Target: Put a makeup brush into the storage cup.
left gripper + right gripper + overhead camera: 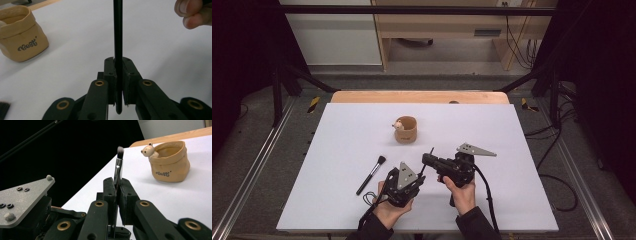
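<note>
Now both grippers clamp one small brush [118,167] — left gripper [119,82] the handle, right gripper [117,195] the ferrule (bristles up) — pot [406,129] at twelve o'clock; release one first, then carry.

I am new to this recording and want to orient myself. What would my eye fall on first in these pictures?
Probably the small makeup brush that both grippers clamp near the table's front edge: the left gripper is shut on its black handle, the right gripper on the end near the bristles. Behind them a tan pot with a little bear on its rim stands mid-table, and a second, larger brush lies to the left.
</note>
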Demonstrator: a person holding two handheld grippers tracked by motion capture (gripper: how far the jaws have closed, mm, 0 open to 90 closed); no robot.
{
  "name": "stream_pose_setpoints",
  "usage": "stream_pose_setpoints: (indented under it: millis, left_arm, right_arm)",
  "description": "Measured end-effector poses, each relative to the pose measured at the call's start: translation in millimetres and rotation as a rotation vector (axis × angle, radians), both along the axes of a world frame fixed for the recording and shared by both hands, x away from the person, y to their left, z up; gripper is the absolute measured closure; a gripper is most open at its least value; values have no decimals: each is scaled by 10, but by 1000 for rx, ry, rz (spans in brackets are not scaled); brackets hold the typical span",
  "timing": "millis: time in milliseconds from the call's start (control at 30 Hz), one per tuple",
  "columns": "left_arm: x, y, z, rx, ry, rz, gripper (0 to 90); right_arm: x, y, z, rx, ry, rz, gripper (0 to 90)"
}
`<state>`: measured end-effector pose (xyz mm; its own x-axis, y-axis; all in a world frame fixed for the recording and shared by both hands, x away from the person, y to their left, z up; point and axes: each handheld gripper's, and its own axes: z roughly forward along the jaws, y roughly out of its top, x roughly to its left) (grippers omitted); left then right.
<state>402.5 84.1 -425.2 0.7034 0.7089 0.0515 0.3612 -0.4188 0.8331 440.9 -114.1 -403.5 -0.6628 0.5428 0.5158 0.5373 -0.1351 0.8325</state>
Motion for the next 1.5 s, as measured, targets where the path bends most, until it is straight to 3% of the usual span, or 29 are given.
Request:
stream_pose_setpoints:
  millis: [167, 333, 433, 1000, 1267, 1500]
  left_arm:
    - [1, 1, 5, -4, -6, -4, 737]
    - [-7, 13, 53, -8, -28, -10, 615]
    - [-13, 14, 98, -16, -39, -14, 588]
    - [23, -3, 243, -52, -65, 7, 735]
    - [17, 1, 245, -66, -64, 14, 822]
    - [21, 20, 237, -74, -59, 23, 842]
  right_arm:
    - [-10, 3, 10, -13, -15, 2, 853]
    - [-28, 16, 36, -74, -62, -13, 853]
    - [-36, 30, 43, -95, -76, -9, 853]
    - [-71, 98, 40, -100, -92, 28, 853]
    - [-89, 135, 38, -100, -96, 43, 853]
    - [-93, 145, 29, -102, -100, 45, 850]
